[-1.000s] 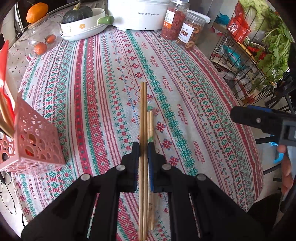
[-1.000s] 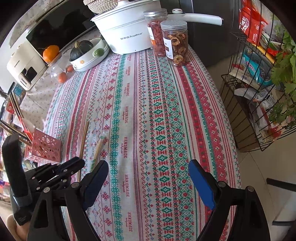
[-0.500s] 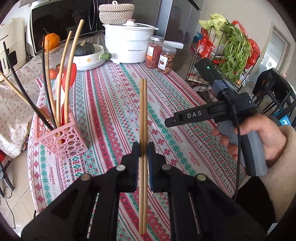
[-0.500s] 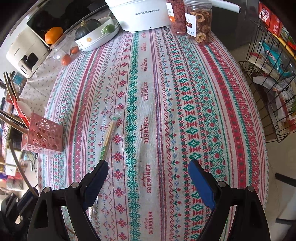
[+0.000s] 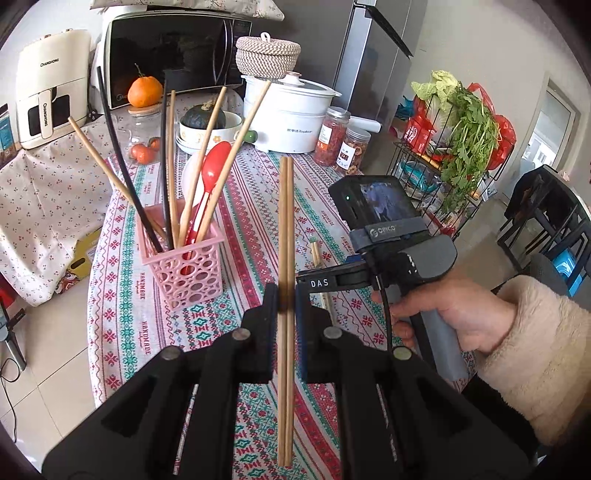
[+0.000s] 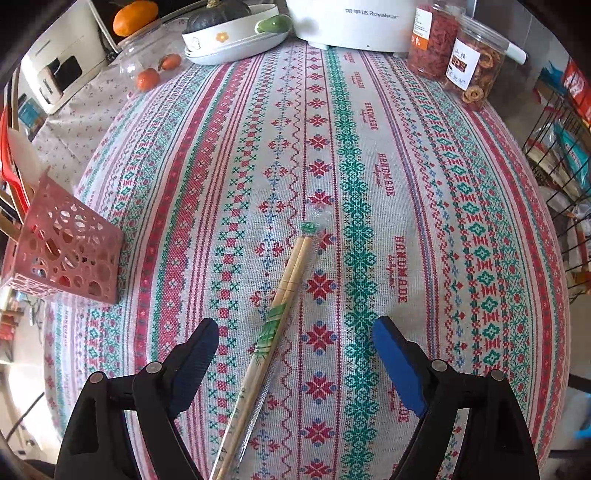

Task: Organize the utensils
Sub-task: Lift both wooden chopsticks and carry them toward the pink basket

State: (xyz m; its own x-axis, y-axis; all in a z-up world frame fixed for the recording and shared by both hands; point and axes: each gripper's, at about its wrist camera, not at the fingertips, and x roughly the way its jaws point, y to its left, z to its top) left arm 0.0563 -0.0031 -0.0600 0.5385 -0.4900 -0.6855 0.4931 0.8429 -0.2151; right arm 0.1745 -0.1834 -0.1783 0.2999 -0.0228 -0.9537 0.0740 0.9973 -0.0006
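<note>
My left gripper (image 5: pixel 285 306) is shut on a pair of plain wooden chopsticks (image 5: pixel 286 221) and holds them upright above the table. A pink perforated utensil holder (image 5: pixel 184 262) stands just left of them, holding several chopsticks and a red spoon (image 5: pixel 212 173). In the right wrist view the holder (image 6: pixel 62 254) is at the left edge. My right gripper (image 6: pixel 295 354) is open, low over a wrapped pair of bamboo chopsticks (image 6: pixel 273 321) that lies on the tablecloth between its fingers. The right gripper's body (image 5: pixel 399 254) also shows in the left wrist view.
At the table's far end stand a white cooker (image 5: pixel 291 118), two food jars (image 6: pixel 454 55), a bowl with a squash (image 6: pixel 232 26) and a jar of tangerines (image 6: pixel 147 70). A wire rack of vegetables (image 5: pixel 454 147) stands off the right edge.
My left gripper lifted the plain chopsticks off the cloth and tilted up toward the holder. My right gripper moved over the wrapped chopsticks, which now lie between its fingers.
</note>
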